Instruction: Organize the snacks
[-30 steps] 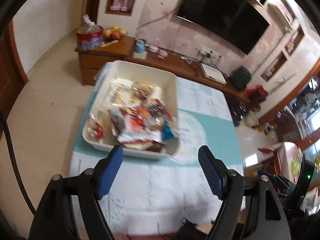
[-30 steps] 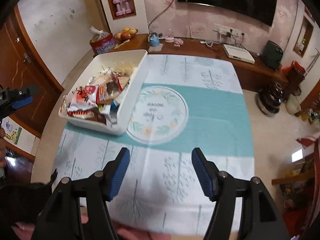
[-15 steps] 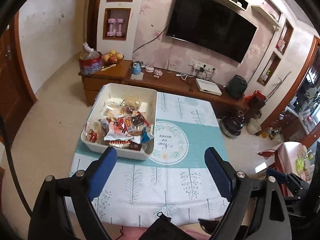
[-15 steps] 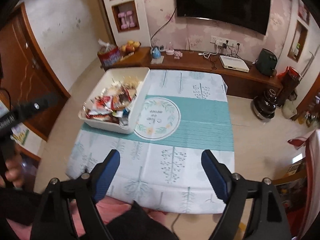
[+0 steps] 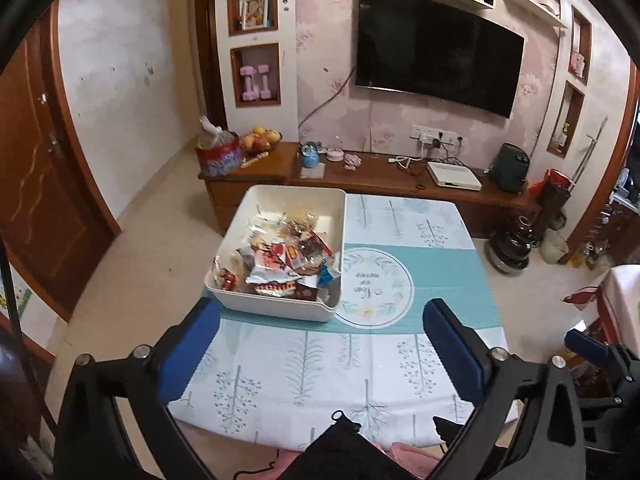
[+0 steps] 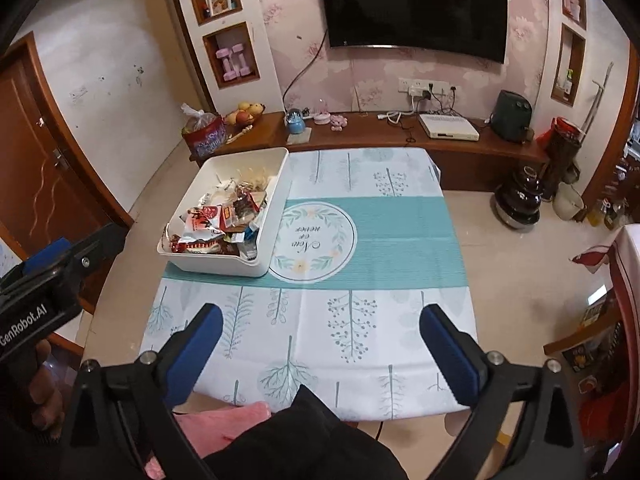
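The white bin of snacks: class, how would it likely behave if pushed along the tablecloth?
The bin looks rigid, wide and low, so it should slide, not tip. The tablecloth could bunch under it. The loose snack packets, heaped at one end, would probably shift.

Both views: dim, warm indoor light, soft and even. Shadows faint; weak one under white bin [image 5: 276, 308] on tablecloth [image 5: 352, 376]. TV screen [image 5: 436, 48] dark, only slight sheen. Small bright patch on floor at right [image 6: 596, 294]. Strong fisheye bending: door [image 6: 36, 168] and wall edges bow, black vignette in corners. Centre fairly sharp; snack wrappers [image 6: 216, 220] show small glints; nearest dark foreground soft, underexposed.
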### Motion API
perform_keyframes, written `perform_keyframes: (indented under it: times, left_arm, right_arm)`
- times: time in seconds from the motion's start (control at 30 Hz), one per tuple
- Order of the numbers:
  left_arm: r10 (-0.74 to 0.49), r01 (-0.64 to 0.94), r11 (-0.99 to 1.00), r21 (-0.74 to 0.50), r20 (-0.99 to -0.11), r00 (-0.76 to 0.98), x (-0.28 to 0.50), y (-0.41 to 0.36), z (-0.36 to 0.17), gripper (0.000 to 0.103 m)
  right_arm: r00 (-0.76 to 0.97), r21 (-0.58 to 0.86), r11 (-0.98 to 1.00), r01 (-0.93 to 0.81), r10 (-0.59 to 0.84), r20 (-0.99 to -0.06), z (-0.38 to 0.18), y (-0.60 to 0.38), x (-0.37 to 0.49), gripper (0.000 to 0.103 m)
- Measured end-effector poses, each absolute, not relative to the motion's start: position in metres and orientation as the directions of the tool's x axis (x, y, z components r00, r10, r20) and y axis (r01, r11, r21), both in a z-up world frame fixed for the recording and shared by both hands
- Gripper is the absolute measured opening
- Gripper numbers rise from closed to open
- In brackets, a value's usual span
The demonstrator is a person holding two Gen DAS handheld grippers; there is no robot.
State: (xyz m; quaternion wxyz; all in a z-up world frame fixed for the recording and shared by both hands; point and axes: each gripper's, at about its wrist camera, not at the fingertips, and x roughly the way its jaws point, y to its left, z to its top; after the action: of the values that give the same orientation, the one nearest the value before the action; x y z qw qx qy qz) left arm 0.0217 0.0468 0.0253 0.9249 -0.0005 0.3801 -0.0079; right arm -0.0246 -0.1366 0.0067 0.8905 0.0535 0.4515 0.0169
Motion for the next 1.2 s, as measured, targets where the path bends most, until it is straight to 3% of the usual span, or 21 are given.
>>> perform_keyframes:
  times: [1.2]
  left_arm:
    - [-0.006,0.008,1.0,-0.001,-0.701,0.713,0.031,0.03,0.026,0.103]
  right_arm:
    - [0.59,0.107,0.994,0.01,0.08,-0.803,0.003,-0.148,-0.018,0.103]
